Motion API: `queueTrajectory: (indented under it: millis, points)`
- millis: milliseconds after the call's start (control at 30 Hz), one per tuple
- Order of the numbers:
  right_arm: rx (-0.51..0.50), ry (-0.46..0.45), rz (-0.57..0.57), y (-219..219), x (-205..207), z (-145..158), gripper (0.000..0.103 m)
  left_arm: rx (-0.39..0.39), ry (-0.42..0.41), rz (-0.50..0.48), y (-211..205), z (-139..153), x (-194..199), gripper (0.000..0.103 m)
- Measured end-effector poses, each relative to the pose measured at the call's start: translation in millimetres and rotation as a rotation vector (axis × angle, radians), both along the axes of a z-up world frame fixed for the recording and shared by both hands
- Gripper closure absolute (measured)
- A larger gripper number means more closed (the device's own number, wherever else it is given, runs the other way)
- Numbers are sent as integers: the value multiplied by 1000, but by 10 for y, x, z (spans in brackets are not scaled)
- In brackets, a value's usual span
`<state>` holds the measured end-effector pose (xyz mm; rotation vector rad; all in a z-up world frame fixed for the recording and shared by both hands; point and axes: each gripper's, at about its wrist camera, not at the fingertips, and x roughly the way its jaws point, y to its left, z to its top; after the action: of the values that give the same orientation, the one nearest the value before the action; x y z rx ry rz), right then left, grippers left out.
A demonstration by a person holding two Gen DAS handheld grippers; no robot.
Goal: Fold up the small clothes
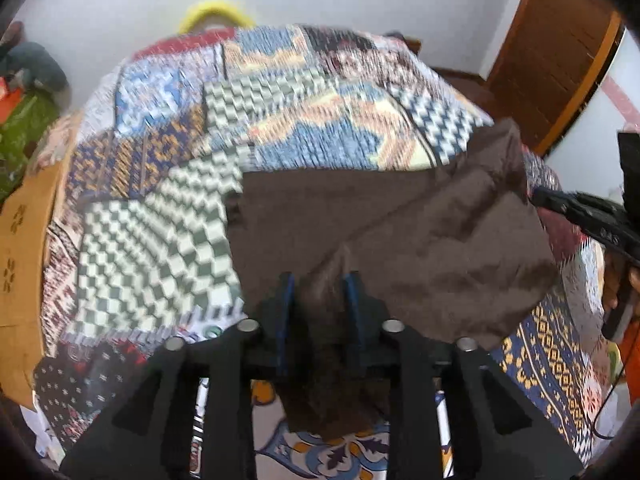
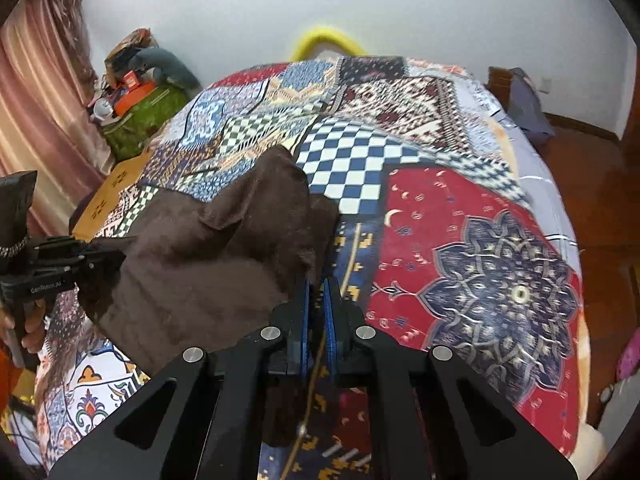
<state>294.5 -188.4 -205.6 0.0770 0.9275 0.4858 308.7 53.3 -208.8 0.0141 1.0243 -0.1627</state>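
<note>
A small dark brown garment (image 1: 400, 232) hangs lifted over a patchwork bedspread (image 1: 160, 224). My left gripper (image 1: 320, 284) is shut on its near edge, with cloth bunched between the blue pads and drooping below. The right gripper (image 1: 576, 212) shows at the right edge of the left wrist view, at the garment's far corner. In the right wrist view the brown garment (image 2: 208, 256) stretches leftward from my right gripper (image 2: 316, 284), which is shut on its corner. The left gripper (image 2: 60, 264) holds the other end at the far left.
The patchwork bedspread (image 2: 460, 240) covers the whole bed. A cardboard box (image 1: 24, 248) lies at the bed's left edge. A green box with clutter (image 2: 140, 116) and a pink curtain (image 2: 36, 92) stand at left. A wooden door (image 1: 552, 52) stands at right.
</note>
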Motion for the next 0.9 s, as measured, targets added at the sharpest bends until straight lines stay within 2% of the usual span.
queueTrajectory:
  millis: [100, 133, 200, 233, 267, 367, 467, 567, 700, 900]
  points:
    - [8, -48, 7, -5, -117, 162, 96, 22, -69, 18, 61, 203, -56, 59]
    - [11, -64, 21, 13, -155, 227, 93, 21, -87, 22, 81, 272, -84, 55]
    - [19, -88, 53, 82, -220, 321, 84, 10, -108, 16, 103, 367, -142, 53]
    - [29, -104, 72, 142, -270, 373, 76, 2, -113, 6, 97, 399, -181, 52]
    - [33, -110, 86, 189, -292, 380, 68, -4, -114, -3, 82, 409, -210, 48]
    - [42, -123, 132, 397, -374, 366, 53, -6, -104, -47, -34, 370, -325, 38]
    - [30, -89, 176, 627, -421, 210, 53, 67, -94, -83, -165, 212, -411, 33]
    - [16, -24, 196, 748, -434, -10, 53, 117, -64, -73, -162, 31, -440, 33]
    - [7, 9, 161, 641, -479, -129, 53, 58, -39, -9, 80, -36, -502, 33]
    - [-12, -17, 80, 312, -596, -39, 53, -21, -34, 69, 371, 15, -593, 33]
